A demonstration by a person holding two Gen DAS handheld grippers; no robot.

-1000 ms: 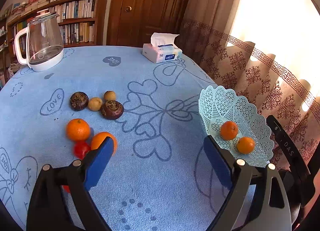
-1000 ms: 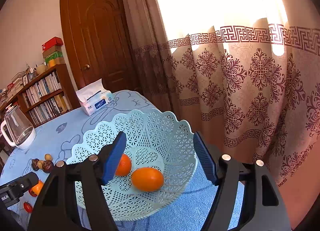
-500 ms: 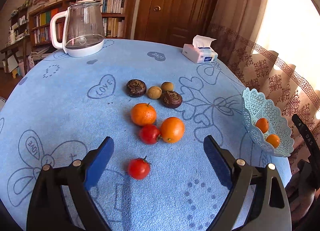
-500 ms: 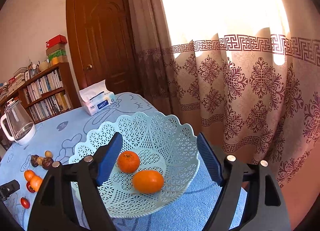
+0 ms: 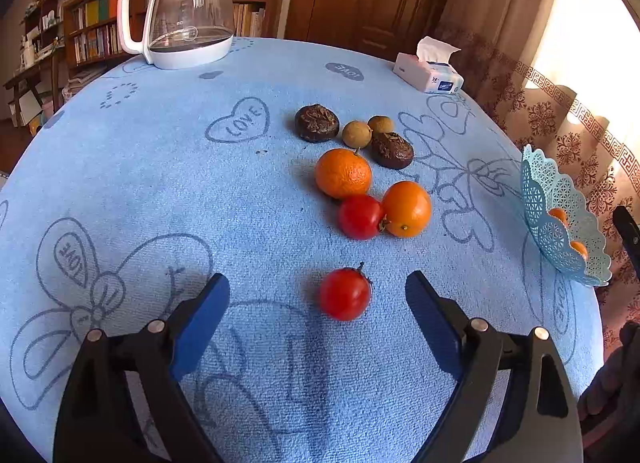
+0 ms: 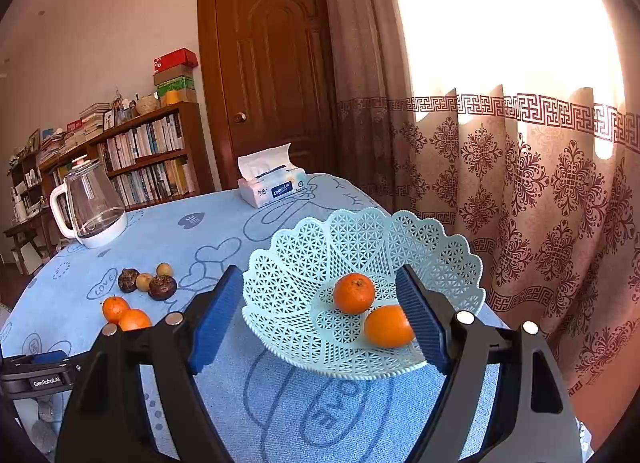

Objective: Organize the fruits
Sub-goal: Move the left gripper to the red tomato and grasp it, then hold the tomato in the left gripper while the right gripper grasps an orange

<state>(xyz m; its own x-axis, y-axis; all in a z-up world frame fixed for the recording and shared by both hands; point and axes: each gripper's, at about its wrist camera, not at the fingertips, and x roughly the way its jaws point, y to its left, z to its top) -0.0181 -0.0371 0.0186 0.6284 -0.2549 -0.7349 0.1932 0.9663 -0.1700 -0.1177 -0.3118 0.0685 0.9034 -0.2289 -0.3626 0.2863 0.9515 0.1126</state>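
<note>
Down over the blue tablecloth (image 5: 168, 191), the left gripper (image 5: 318, 295) has its jaws spread, having just been closing a little, with a lone red tomato (image 5: 345, 294) lying on the cloth between the blue pads (image 5: 200, 319), touched by neither. Just beyond it a second tomato (image 5: 360, 217) sits against a smooth orange (image 5: 407, 209), and a dimpled mandarin (image 5: 343, 173) rests right behind the pair. Farther back lie two dark wrinkled fruits (image 5: 317, 123) and two small tan round ones (image 5: 356, 135), close together. A glass kettle (image 5: 188, 7) on a white base stands at the far edge, and a tissue box (image 5: 430, 73) sits toward the far right.

Over at the table's right edge, the right gripper (image 6: 320, 315) is released too, its jaws having just been opening; nothing is pinched. The pale green lattice basket (image 6: 304, 263) stands between and beyond its pads. Inside lie two oranges, touching: a mandarin (image 6: 354, 293) toward the middle and a smoother orange (image 6: 386, 326) partly hidden behind the right-hand pad. Left of that gripper the loose fruit shows on the cloth, and the other gripper's black body (image 6: 36, 377) pokes in at the lower left. A patterned curtain (image 6: 540, 191) hangs behind the basket.
</note>
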